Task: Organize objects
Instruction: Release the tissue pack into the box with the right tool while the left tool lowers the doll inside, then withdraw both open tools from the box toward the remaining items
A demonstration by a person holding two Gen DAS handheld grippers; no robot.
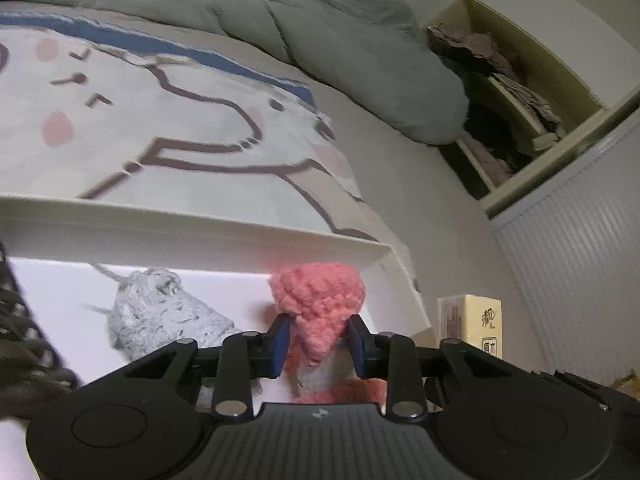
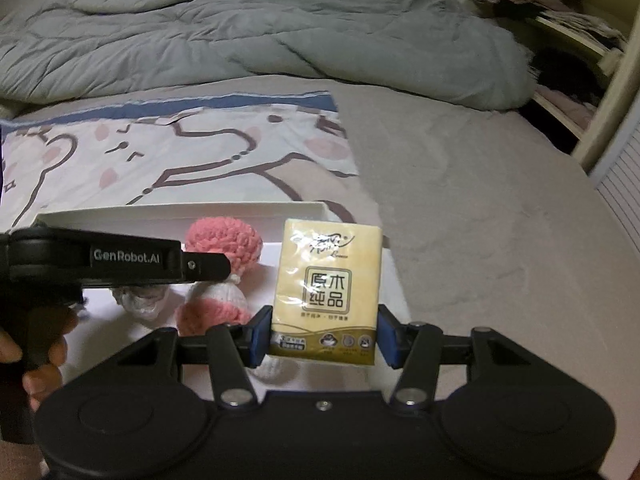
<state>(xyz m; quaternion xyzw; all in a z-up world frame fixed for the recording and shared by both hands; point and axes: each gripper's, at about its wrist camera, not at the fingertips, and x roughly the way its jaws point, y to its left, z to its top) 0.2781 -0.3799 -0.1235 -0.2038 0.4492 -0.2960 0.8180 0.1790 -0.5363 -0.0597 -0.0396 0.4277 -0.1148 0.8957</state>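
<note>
My left gripper [image 1: 320, 340] is shut on a pink and white knitted toy [image 1: 318, 300], its blue pads at the toy's narrow neck, above the white box [image 1: 200, 236]. In the right wrist view the same left gripper [image 2: 224, 270] reaches in from the left and holds the knitted toy [image 2: 224, 242] over the white box [image 2: 240, 210]. A grey knitted item [image 1: 160, 316] lies inside the box. My right gripper [image 2: 324, 336] is shut on a yellow tissue pack [image 2: 328, 280], held upright at the box's right end. The tissue pack [image 1: 476, 324] also shows at the right of the left wrist view.
The box rests on a bed with a cartoon-print sheet [image 2: 180, 152] and a grey-green duvet [image 2: 260, 40] behind it. An open shelf with folded cloth [image 2: 580, 52] and a ribbed white panel [image 1: 580, 260] stand at the right. A hand [image 2: 40, 344] grips the left tool.
</note>
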